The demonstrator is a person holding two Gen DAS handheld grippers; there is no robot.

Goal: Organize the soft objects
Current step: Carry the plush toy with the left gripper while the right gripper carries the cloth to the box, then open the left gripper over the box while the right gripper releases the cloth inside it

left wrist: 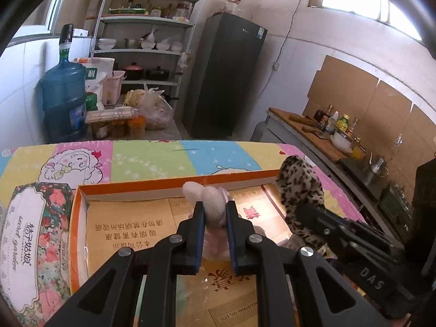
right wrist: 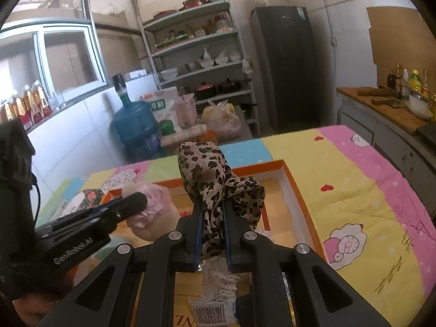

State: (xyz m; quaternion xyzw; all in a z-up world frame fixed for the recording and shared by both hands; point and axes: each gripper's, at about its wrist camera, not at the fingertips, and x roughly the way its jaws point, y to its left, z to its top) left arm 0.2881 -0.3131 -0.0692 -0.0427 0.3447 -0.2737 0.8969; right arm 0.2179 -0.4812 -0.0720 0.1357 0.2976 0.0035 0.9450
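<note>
Hovering above the orange box (left wrist: 174, 182), the left hand-held gripper (left wrist: 215, 212) pinches a pink plush (left wrist: 214, 204); the right hand-held gripper (right wrist: 212, 212) clamps a leopard scarf (right wrist: 207, 169); trailing cloth may snag the box rim.

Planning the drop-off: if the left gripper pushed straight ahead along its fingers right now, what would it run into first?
The left gripper, shut on the pink plush toy, points over the orange-rimmed box. Straight ahead, the toy would probably meet the box's far wall first, though depth is uncertain. The leopard-print cloth sits off to the right.
</note>
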